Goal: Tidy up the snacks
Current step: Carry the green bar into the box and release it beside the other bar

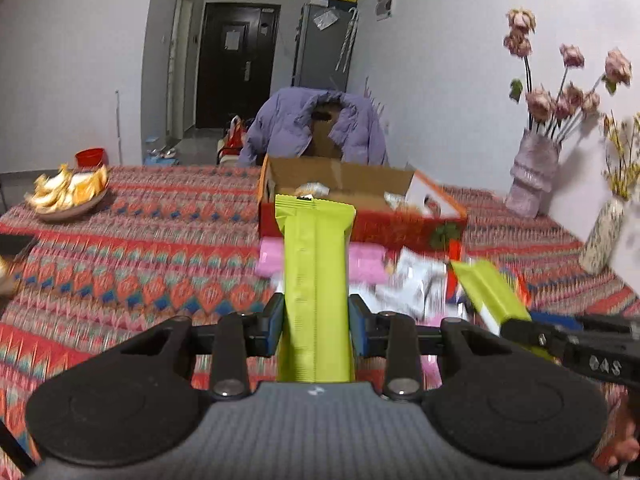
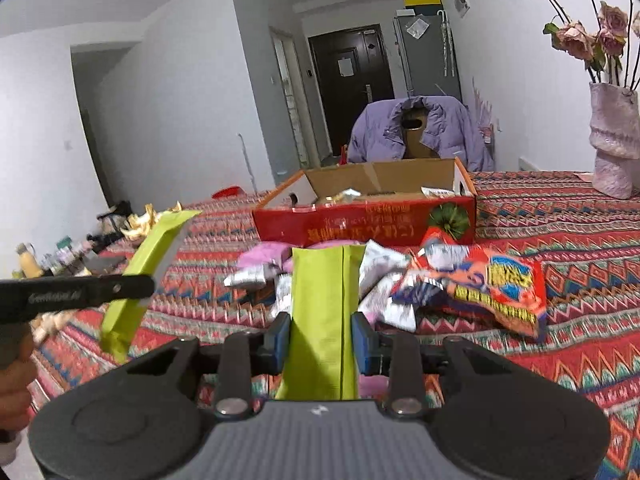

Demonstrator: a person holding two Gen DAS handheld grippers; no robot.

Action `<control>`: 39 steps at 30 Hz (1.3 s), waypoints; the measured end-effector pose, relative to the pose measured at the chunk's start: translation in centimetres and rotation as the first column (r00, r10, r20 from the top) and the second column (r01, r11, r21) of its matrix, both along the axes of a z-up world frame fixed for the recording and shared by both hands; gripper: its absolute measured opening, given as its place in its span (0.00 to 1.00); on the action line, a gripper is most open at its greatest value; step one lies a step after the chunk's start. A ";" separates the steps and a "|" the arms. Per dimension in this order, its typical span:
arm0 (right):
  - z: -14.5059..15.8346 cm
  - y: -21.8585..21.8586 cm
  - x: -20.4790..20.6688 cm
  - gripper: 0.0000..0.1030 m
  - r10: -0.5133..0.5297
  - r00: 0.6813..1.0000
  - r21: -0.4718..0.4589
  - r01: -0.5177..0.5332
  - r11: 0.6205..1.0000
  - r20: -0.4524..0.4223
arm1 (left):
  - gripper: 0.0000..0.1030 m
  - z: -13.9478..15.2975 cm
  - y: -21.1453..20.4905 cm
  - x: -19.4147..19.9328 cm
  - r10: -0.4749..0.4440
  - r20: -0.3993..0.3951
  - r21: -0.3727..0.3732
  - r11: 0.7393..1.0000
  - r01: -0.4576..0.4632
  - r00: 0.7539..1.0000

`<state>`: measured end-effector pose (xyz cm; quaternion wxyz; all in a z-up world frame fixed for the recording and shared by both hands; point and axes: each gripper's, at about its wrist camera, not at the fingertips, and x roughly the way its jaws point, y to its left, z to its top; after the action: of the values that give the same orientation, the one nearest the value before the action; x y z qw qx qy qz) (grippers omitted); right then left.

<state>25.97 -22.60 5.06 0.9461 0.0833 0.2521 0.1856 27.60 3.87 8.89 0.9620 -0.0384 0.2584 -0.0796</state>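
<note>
Snacks [image 2: 460, 280] heaped on patterned tablecloth [image 1: 140, 248], just in front of box [image 2: 360, 220]. Largest to smallest:

Tablecloth: red zigzag pattern, covered whole table in both views.

Purple jacket [image 1: 320, 128]: draped over chair back behind table, beyond box.

Box: red sides, cardboard flaps open, upright mid-table; a few wrapped items visible inside, too blurred to identify.

Vase [image 1: 532, 176]: pale, held dried pink flowers, near wall, right of box, well apart from it.

Plate [image 1: 68, 210]: far left on table, loaded with yellow peels, well apart from box.

Snack heap: red-orange bag [image 2: 492, 292] at right side, white-silver packets [image 2: 384, 280] in middle, pink packet [image 1: 364, 264] touching box front. All loose, overlapping.

Green bar [image 1: 316, 280]: long lime wrapper, clamped across its width between left gripper [image 1: 316, 320] pads, stuck out forward, raised off cloth, far end overlapped box front in left wrist view.

Second green bar [image 2: 320, 312]: same wrapper, pinched between right gripper [image 2: 320, 334] pads, jaws closed in tight on it, lifted above heap.

Each gripper also seen from other camera, side-on, bar gripped: left at [image 2: 132, 288], right at [image 1: 516, 326].

Hand [image 2: 16, 376]: partly visible at left edge behind left gripper handle.
</note>
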 end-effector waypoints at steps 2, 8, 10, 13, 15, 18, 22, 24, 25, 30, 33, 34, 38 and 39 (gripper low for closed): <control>1.1 -0.8 1.5 0.31 0.011 1.000 0.025 -0.011 1.000 0.007 | 0.33 1.2 0.1 2.6 -0.008 0.007 0.001 1.000 0.008 1.000; 5.2 -3.0 9.4 0.31 -0.005 0.999 0.019 0.004 1.000 0.048 | 0.33 4.4 -0.5 13.5 -0.005 0.007 0.021 1.000 0.005 1.000; 6.1 -3.8 13.5 0.31 -0.012 0.999 0.021 0.011 1.000 0.040 | 0.33 4.7 -0.7 17.5 0.005 -0.004 0.028 1.000 -0.005 1.000; 6.4 -4.3 19.8 0.31 -0.016 1.000 0.029 0.017 0.999 -0.010 | 0.33 4.2 -1.2 23.7 0.018 -0.060 0.033 0.999 -0.016 0.998; 6.0 -4.0 23.9 0.31 -0.032 0.998 0.011 0.032 0.999 -0.045 | 0.33 3.1 -1.7 27.5 0.039 -0.101 0.067 0.997 -0.032 0.994; 4.5 -3.4 29.8 0.31 -0.049 0.991 -0.006 0.049 0.999 -0.122 | 0.33 0.7 -2.3 32.1 0.053 -0.172 0.115 0.993 -0.034 0.984; 1.9 -2.2 36.5 0.31 -0.102 0.970 -0.054 0.092 0.994 -0.220 | 0.33 -2.3 -3.0 35.9 0.061 -0.249 0.182 0.983 -0.015 0.967; 0.6 -1.2 38.9 0.31 -0.119 0.962 -0.113 0.094 0.989 -0.246 | 0.33 -3.2 -3.4 36.9 0.063 -0.256 0.213 0.977 -0.007 0.965; 0.0 -0.6 39.9 0.31 -0.130 0.958 -0.135 0.098 0.986 -0.256 | 0.34 -3.5 -3.6 37.4 0.064 -0.265 0.221 0.975 -0.004 0.962; -2.1 1.3 43.5 0.33 -0.161 0.941 -0.209 0.100 0.973 -0.298 | 0.38 -4.2 -4.0 38.9 0.048 -0.267 0.245 0.969 0.020 0.962; -1.6 1.8 43.2 0.40 -0.151 0.950 -0.221 0.091 0.971 -0.272 | 0.42 -3.6 -3.6 38.9 0.046 -0.261 0.233 0.972 0.016 0.964; -1.1 1.8 42.7 0.41 -0.144 0.955 -0.218 0.087 0.972 -0.261 | 0.42 -3.3 -3.5 38.7 0.042 -0.256 0.229 0.973 0.018 0.966; 1.3 1.2 40.9 0.45 -0.131 0.968 -0.228 0.081 0.970 -0.212 | 0.44 -1.3 -2.6 37.7 0.043 -0.228 0.227 0.974 0.010 0.973; 1.9 0.9 40.6 0.47 -0.130 0.970 -0.232 0.082 0.969 -0.203 | 0.44 -0.7 -2.3 37.2 0.045 -0.221 0.223 0.975 0.006 0.974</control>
<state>66.54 -21.70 6.99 0.9250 0.0103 0.3679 0.0950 64.81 1.53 8.20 0.9255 0.0581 0.3726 -0.0359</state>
